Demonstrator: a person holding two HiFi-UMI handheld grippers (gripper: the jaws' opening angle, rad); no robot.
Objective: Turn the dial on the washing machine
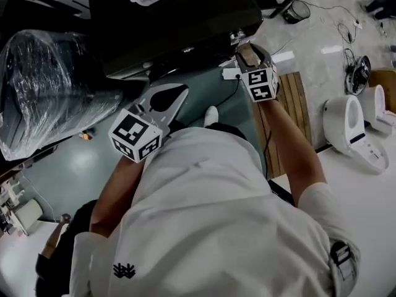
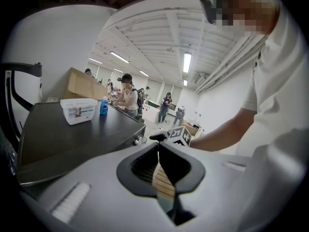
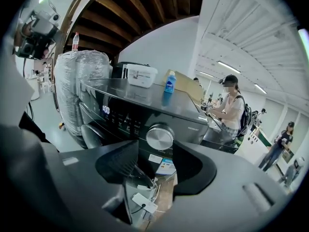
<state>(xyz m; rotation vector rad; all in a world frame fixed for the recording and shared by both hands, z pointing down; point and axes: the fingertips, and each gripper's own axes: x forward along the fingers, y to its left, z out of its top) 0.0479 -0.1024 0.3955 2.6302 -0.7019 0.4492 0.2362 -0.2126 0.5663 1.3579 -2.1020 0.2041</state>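
Observation:
The black washing machine stands in front of me, its silver dial on the front panel to the right of a lit display. In the right gripper view my right gripper is open, and the dial shows in the gap just beyond the two pads, untouched. The head view shows that gripper at the machine's front right corner, close to the dial. My left gripper hangs lower, off the machine's front, shut with nothing in it; its pads meet at the tips.
A white box and a blue bottle sit on the machine's top. A plastic-wrapped bulk stands to the left. A wooden slat platform and a white toilet lie to the right. People stand in the background.

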